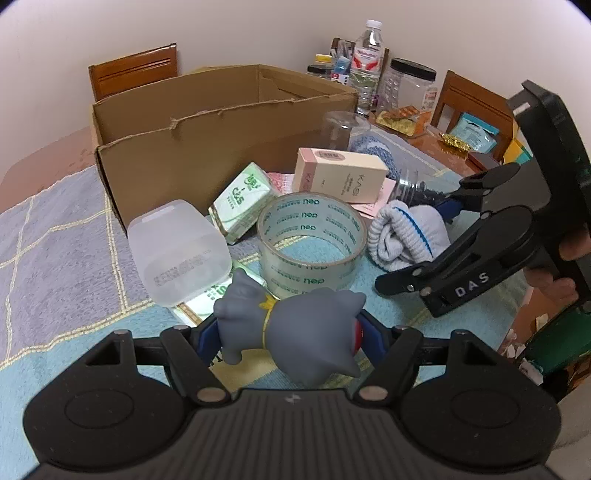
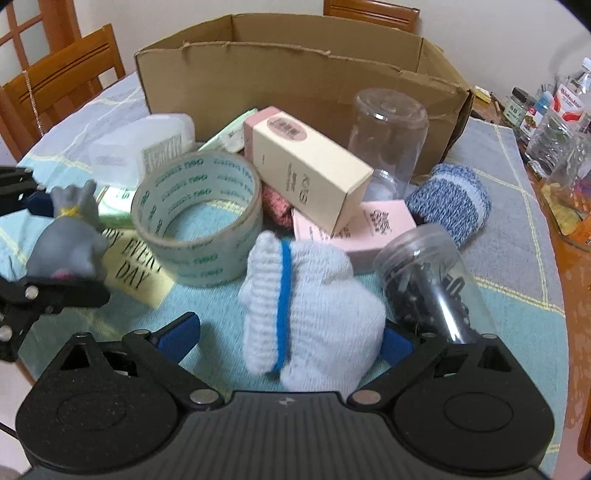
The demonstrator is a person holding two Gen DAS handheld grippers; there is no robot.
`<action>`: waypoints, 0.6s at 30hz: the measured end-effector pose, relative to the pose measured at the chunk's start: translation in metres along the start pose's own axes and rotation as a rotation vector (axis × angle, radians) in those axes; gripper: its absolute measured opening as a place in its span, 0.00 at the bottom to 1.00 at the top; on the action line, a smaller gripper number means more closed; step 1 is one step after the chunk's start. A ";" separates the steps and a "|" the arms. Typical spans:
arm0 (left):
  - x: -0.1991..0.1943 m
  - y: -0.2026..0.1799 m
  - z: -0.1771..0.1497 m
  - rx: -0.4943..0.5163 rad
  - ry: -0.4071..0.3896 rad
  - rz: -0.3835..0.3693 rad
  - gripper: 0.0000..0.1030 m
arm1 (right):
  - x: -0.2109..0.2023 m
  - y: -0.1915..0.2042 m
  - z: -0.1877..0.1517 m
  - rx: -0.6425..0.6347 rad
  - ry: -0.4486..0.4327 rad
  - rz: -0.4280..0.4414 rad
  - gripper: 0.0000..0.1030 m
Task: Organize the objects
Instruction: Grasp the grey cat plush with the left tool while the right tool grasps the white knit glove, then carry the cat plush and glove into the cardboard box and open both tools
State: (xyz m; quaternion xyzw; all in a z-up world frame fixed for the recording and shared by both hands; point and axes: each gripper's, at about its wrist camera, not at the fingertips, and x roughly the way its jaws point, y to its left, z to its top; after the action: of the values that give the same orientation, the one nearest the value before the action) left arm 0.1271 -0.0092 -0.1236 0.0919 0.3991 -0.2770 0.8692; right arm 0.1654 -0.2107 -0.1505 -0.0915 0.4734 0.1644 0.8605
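Left wrist view: the left gripper (image 1: 284,338) clamped a grey toy (image 1: 295,328); the right gripper (image 2: 290,338) straddled a white sock (image 2: 314,314), jaws not yet pressing.

Wooden chairs (image 1: 133,70) stand around the tabletop (image 1: 55,236) (blue checked cloth), a plain pale wall (image 1: 240,29) behind it.

Wooden chairs (image 1: 133,70) stand behind the table (image 1: 436,142). At its far edge cluster a water bottle (image 1: 365,62), a black-lidded clear jar (image 1: 412,86), small jars (image 2: 517,107) and blister packs (image 1: 410,110).
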 end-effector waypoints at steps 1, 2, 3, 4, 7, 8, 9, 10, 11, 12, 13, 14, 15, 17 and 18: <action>-0.001 0.000 0.001 -0.006 0.001 0.001 0.71 | 0.000 0.000 0.001 0.000 0.000 -0.006 0.91; -0.002 0.001 0.002 -0.011 0.003 0.003 0.71 | 0.000 -0.001 0.003 0.000 0.002 -0.012 0.90; -0.002 0.001 0.003 -0.015 0.007 0.005 0.71 | 0.000 -0.001 0.004 -0.001 0.006 -0.021 0.86; -0.002 0.001 0.005 -0.020 0.014 0.009 0.71 | 0.001 -0.001 0.005 -0.002 0.013 -0.034 0.80; -0.003 0.000 0.009 -0.024 0.036 0.020 0.71 | -0.001 -0.005 0.005 0.010 0.028 -0.042 0.74; -0.004 0.000 0.011 -0.023 0.041 0.028 0.71 | -0.001 -0.007 0.006 0.017 0.033 -0.037 0.74; -0.005 -0.001 0.012 -0.020 0.043 0.038 0.71 | -0.003 -0.009 0.005 0.023 0.038 -0.033 0.73; -0.006 -0.003 0.014 -0.015 0.049 0.042 0.71 | -0.004 -0.009 0.006 0.023 0.044 -0.032 0.73; -0.007 -0.004 0.017 -0.013 0.056 0.046 0.71 | -0.006 -0.009 0.007 0.019 0.050 -0.033 0.72; -0.008 -0.004 0.019 -0.014 0.062 0.054 0.71 | -0.009 -0.008 0.008 0.010 0.053 -0.035 0.72; -0.010 -0.005 0.022 -0.014 0.069 0.060 0.71 | -0.012 -0.008 0.009 0.002 0.054 -0.038 0.71; -0.011 -0.005 0.025 -0.014 0.074 0.065 0.71 | -0.015 -0.008 0.011 -0.004 0.055 -0.038 0.71; -0.014 -0.005 0.028 -0.016 0.070 0.071 0.71 | -0.019 -0.007 0.012 -0.010 0.055 -0.037 0.71; -0.022 -0.003 0.034 -0.029 0.054 0.073 0.71 | -0.028 -0.007 0.015 -0.014 0.056 -0.034 0.71; -0.025 -0.002 0.038 -0.036 0.049 0.078 0.71 | -0.033 -0.007 0.017 -0.015 0.054 -0.029 0.71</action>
State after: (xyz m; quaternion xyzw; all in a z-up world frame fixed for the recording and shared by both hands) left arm 0.1372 -0.0151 -0.0794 0.0983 0.4214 -0.2334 0.8708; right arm 0.1652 -0.2179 -0.1135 -0.1094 0.4939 0.1529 0.8489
